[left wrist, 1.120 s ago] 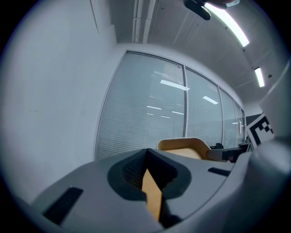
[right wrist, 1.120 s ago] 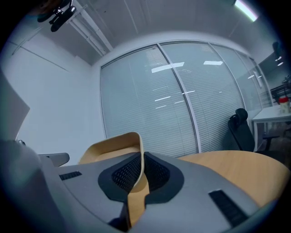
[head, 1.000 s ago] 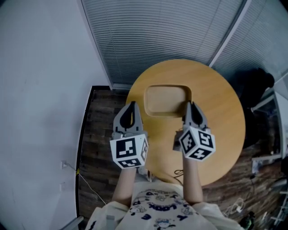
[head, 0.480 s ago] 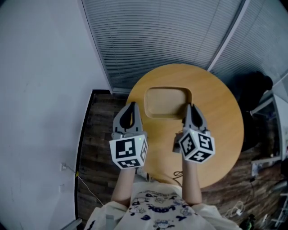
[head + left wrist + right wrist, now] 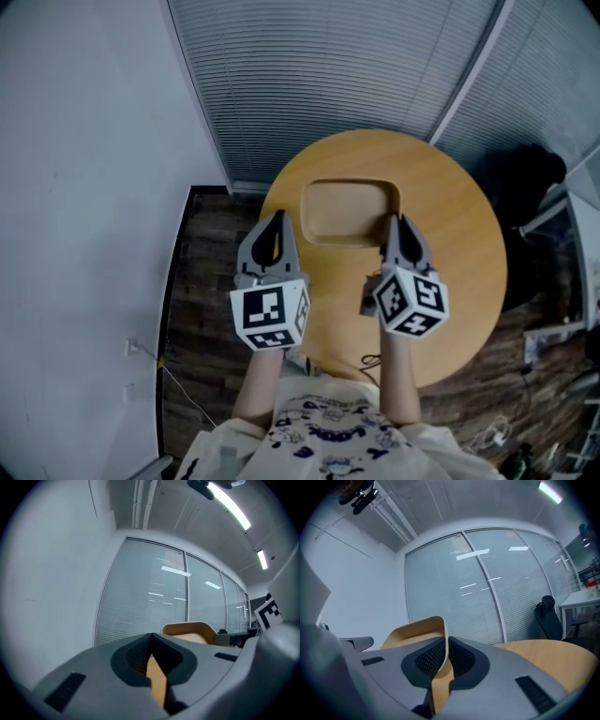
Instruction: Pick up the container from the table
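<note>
A shallow tan wooden container lies on the round wooden table. My right gripper is at its near right corner. In the right gripper view the container's thin rim runs between the jaws, which are shut on it. My left gripper hovers just left of the container's near left corner, over the table's edge, not touching it. Its jaws meet at the tip with nothing held; the container shows beyond them to the right.
Slatted blinds and a white wall stand close behind and left of the table. A dark office chair and a white desk are on the right. Cables lie on the dark wood floor near the person's feet.
Both grippers keep their places by the container. The table and container shift only slightly in the head view; no jaw has opened or closed.
</note>
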`<action>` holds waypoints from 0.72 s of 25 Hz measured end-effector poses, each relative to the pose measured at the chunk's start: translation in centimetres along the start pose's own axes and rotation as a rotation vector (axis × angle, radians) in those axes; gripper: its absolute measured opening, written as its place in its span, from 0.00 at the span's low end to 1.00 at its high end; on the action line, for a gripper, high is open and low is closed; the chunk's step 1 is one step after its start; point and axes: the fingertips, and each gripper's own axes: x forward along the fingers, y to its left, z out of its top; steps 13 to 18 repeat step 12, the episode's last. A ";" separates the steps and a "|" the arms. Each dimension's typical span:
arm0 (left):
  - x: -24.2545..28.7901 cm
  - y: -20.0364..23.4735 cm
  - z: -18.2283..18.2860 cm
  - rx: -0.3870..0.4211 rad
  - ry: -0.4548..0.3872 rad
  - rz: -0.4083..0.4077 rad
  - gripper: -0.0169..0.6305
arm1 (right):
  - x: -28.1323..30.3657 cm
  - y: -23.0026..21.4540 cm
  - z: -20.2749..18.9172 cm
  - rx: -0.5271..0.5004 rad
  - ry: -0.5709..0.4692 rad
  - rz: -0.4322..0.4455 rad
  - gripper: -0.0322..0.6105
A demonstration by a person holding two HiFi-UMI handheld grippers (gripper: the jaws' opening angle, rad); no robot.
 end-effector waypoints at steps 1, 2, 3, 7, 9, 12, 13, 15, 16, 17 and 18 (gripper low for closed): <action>-0.1 0.0 0.0 0.001 0.001 0.000 0.03 | -0.1 0.0 0.0 0.002 0.000 0.000 0.08; -0.1 0.0 0.0 0.001 0.001 0.000 0.03 | -0.1 0.1 0.0 0.003 0.000 0.000 0.08; -0.2 0.1 0.0 0.001 0.001 -0.001 0.03 | -0.2 0.1 0.0 0.004 0.000 0.000 0.08; -0.6 0.3 0.0 -0.002 -0.004 -0.002 0.03 | -0.5 0.5 -0.2 0.003 -0.005 0.002 0.08; -0.7 0.3 0.1 -0.001 -0.007 -0.004 0.03 | -0.6 0.6 -0.1 0.003 -0.005 0.002 0.08; -0.8 0.2 0.3 0.000 -0.012 -0.006 0.03 | -0.8 0.6 0.1 0.003 -0.008 0.002 0.08; -0.8 0.2 0.3 0.000 -0.012 -0.006 0.03 | -0.8 0.6 0.1 0.003 -0.008 0.002 0.08; -0.8 0.2 0.3 0.000 -0.012 -0.006 0.03 | -0.8 0.6 0.1 0.003 -0.008 0.002 0.08; -0.8 0.2 0.3 0.000 -0.012 -0.006 0.03 | -0.8 0.6 0.1 0.003 -0.008 0.002 0.08; -0.8 0.2 0.3 0.000 -0.012 -0.006 0.03 | -0.8 0.6 0.1 0.003 -0.008 0.002 0.08; -0.8 0.2 0.3 0.000 -0.012 -0.006 0.03 | -0.8 0.6 0.1 0.003 -0.008 0.002 0.08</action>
